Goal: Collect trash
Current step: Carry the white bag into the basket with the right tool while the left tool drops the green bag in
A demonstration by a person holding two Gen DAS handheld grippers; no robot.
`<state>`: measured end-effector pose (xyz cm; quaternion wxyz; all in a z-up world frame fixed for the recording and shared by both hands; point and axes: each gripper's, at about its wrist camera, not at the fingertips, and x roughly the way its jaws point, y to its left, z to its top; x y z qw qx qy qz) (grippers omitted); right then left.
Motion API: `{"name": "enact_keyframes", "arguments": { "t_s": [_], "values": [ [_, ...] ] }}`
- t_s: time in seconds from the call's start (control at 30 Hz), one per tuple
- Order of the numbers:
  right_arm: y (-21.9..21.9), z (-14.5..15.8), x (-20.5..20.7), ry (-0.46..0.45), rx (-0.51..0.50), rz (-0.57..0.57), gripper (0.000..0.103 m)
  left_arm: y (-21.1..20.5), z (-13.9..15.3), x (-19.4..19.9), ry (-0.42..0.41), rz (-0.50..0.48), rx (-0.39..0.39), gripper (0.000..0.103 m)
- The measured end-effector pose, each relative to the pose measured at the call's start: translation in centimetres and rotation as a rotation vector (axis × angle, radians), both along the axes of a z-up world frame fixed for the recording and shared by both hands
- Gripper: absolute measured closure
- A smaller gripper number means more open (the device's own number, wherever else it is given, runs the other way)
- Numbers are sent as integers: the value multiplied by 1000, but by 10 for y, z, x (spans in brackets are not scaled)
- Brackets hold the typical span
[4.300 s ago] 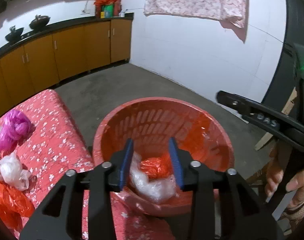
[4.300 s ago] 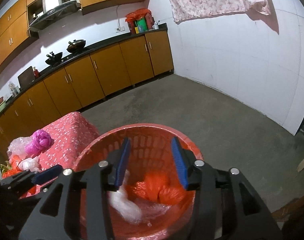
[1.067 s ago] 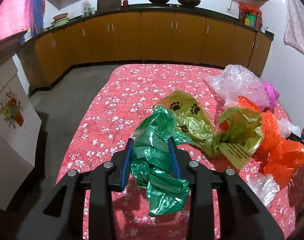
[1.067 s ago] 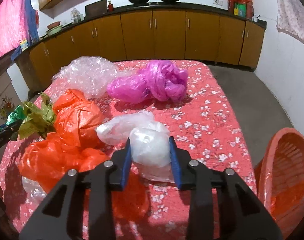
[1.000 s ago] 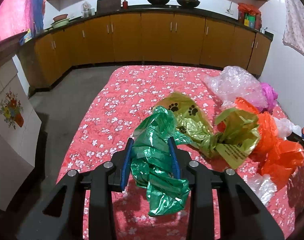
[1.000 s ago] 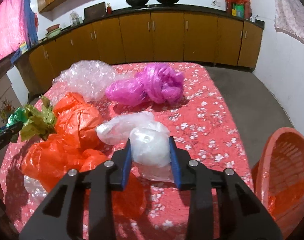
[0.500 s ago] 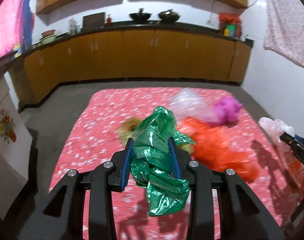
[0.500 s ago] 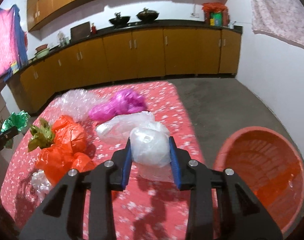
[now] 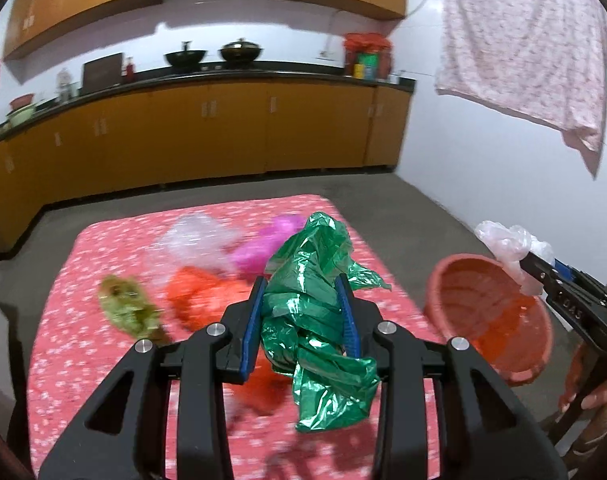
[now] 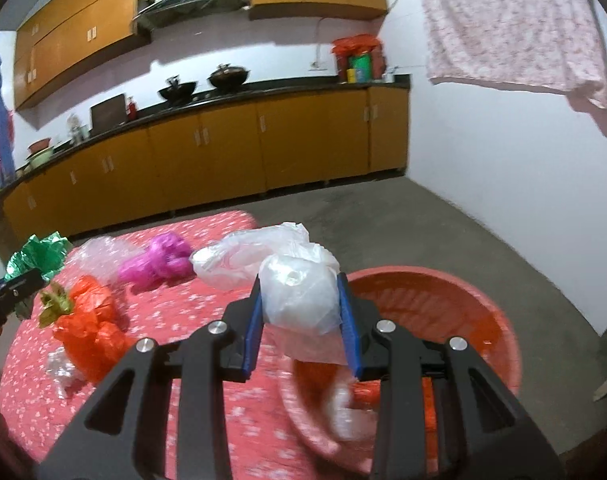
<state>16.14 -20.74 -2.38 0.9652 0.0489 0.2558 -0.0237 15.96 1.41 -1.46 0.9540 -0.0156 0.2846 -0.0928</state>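
Green crinkled plastic bag (image 9: 311, 312) sits clamped in the left gripper (image 9: 302, 320) jaws; the right gripper (image 10: 299, 316) pinches a white translucent bag (image 10: 299, 296) above the red basket (image 10: 483, 312)

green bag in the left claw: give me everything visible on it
The green bag is thin, glossy, translucent plastic film, crumpled and creased. The left claw is shut on its middle, a blue pad pressing each side. A bunched top rises above the pads and a loose tail hangs below them. It is held in the air over the red flowered tablecloth, touching nothing but the pads. In the right wrist view its green top shows at the far left edge.
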Motion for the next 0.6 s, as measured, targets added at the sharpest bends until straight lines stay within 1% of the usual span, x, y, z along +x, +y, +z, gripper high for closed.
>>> {"name": "enact_keyframes", "arguments": {
  "t_s": [0.2,0.4,0.6],
  "values": [
    [-41,0,-17,-11,9,-82,69,-38,-4,5,11,-72,-5,68],
    [-62,-4,-24,-5,7,-146,69,-62,-6,9,21,-113,-1,68],
    [-82,-10,-29,0,17,-197,69,-86,-6,14,37,-174,-32,68]
  ]
}}
